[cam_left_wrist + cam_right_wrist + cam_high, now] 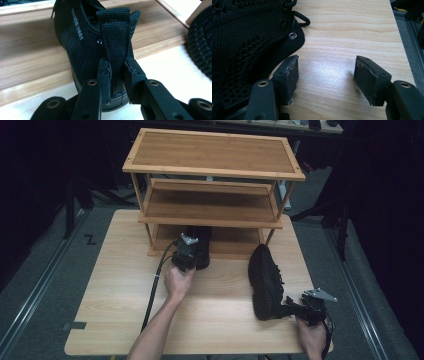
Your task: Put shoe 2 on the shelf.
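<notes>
The left tool (117, 75) is pinched on the heel tab of a black knit shoe (85, 42), its pads pressed against both faces of the woven strip. In the high view that shoe (200, 247) stands at the centre of the frame, toe under the lowest shelf of the rack (212, 167), heel toward the person.

The shoe is judged light and soft: the mesh upper will fold under pressure, while the sole stays firm. The tab is a sound place to hold, being flat, stitched and narrow enough for the pads, though the shoe may swing from it when lifted.

The right tool (325, 75) is spread, with bare surface (352, 30) between its pads and the second shoe (244, 42) lying just beside one pad, at the left of the right gripper view. In the high view that shoe (265, 277) rests on its side at lower right.

The left forearm is stretched forward from the bottom edge, the hand (179, 281) wrapped round the tool's body and held nearly level. The right hand (311, 335) is kept low at the surface's near right corner.
</notes>
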{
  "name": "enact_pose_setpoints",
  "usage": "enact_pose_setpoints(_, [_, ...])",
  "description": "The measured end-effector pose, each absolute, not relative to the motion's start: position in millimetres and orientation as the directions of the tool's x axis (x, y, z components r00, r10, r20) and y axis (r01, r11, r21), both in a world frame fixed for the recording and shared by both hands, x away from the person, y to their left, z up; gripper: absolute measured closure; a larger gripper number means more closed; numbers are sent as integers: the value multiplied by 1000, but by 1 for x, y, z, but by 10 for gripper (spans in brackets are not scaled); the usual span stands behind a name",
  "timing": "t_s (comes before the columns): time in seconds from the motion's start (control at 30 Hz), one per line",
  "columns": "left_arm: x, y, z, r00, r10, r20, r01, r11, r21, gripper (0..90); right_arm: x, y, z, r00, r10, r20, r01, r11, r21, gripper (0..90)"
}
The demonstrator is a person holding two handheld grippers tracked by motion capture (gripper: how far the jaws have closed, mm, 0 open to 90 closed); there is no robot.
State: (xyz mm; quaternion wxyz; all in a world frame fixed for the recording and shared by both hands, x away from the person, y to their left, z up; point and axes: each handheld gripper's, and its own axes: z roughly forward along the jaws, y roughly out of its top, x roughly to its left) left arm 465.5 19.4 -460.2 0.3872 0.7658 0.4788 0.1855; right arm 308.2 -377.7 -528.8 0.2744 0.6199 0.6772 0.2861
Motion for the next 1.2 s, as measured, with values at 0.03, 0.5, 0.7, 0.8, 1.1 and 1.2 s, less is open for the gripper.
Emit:
enact_pose_setpoints(0.03, [467,19,-461,467,880,-86,591,-238,771,761,308,-378,-529,-81,997,-17,682,68,728,368])
enact_pose_setpoints(0.5, [483,15,-462,429,898,-95,602,-206,772,722,308,-378,-529,-81,997,-17,683,68,728,368])
enact_pose_setpoints(0.7, [476,21,-460,453,887,-89,590,-224,776,603,308,-378,-529,-82,996,-17,682,69,728,368])
enact_pose_setpoints(0.8, [470,25,-462,466,881,-82,576,-232,784,512,309,-378,-529,-83,996,-18,682,70,728,369])
enact_pose_setpoints(1.1, [441,49,-468,501,861,-89,553,-239,798,414,310,-381,-528,-98,995,27,679,47,733,384])
enact_pose_setpoints(1.2, [430,58,-471,505,859,-85,551,-245,798,398,311,-382,-528,-99,995,32,679,44,733,385])
